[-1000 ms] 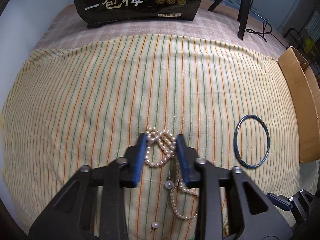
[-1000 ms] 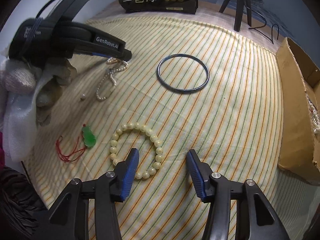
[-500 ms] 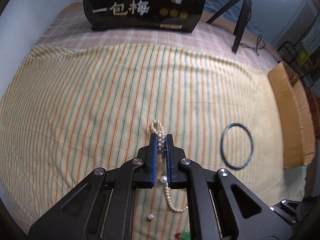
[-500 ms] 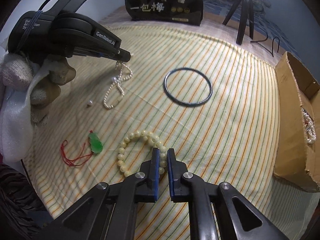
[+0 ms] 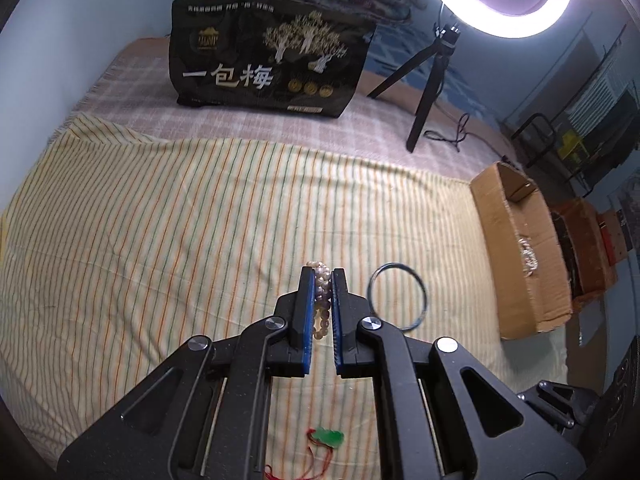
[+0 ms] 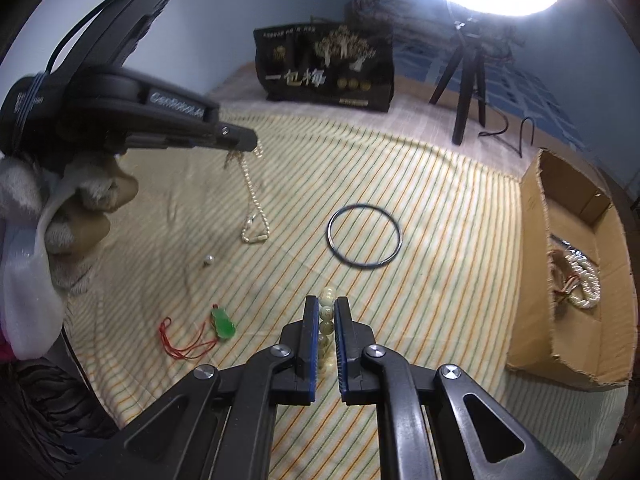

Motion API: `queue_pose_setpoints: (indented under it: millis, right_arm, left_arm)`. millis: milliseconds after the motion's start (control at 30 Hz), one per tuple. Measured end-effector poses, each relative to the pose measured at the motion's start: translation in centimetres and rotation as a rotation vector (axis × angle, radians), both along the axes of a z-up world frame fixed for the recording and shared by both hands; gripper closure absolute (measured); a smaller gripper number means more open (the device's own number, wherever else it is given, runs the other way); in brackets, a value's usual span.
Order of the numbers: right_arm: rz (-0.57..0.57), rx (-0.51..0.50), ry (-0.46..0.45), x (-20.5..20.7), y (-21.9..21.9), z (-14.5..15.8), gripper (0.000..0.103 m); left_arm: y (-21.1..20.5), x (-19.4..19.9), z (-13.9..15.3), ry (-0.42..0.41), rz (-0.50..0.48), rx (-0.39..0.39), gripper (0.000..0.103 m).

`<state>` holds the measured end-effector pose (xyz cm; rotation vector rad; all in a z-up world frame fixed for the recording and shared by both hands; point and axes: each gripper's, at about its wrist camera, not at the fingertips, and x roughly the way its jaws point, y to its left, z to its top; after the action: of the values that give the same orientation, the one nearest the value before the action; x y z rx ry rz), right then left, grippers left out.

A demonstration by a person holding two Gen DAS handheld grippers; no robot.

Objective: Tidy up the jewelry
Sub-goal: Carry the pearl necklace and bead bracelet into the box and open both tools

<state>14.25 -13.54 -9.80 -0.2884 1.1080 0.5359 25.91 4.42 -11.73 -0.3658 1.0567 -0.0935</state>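
Observation:
My left gripper is shut on a white pearl necklace and holds it above the striped cloth; in the right wrist view the necklace hangs from it with its lower loop near the cloth. My right gripper is shut on a pale green bead bracelet, lifted off the cloth. A dark bangle lies flat on the cloth between the grippers and the box; it also shows in the left wrist view. A green pendant on a red cord and a loose pearl lie at the left.
An open cardboard box stands at the cloth's right edge with a pearl piece inside. A black printed bag stands at the far edge. A ring light on a tripod stands at the back right.
Both grippers have risen off the cloth with their jewelry. The pearl necklace now dangles from the left gripper, and the bead bracelet has left the cloth in the right one.

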Motion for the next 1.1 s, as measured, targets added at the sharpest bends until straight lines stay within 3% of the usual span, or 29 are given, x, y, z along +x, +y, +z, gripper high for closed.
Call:
queue_pose_setpoints:
  millis: [433,1100]
  right_arm:
    - [-0.078,0.068,-0.085,1.3,-3.0,4.3,0.098]
    - [-0.291,0.118,-0.174,4.1,-13.0,8.7,0.098]
  left_arm:
    - [-1.5,-0.3,4.7,-0.084,-0.038,-0.077,0.098]
    - [-10.7,-0.1,7.8,-0.15,-0.177,-0.141,0.098]
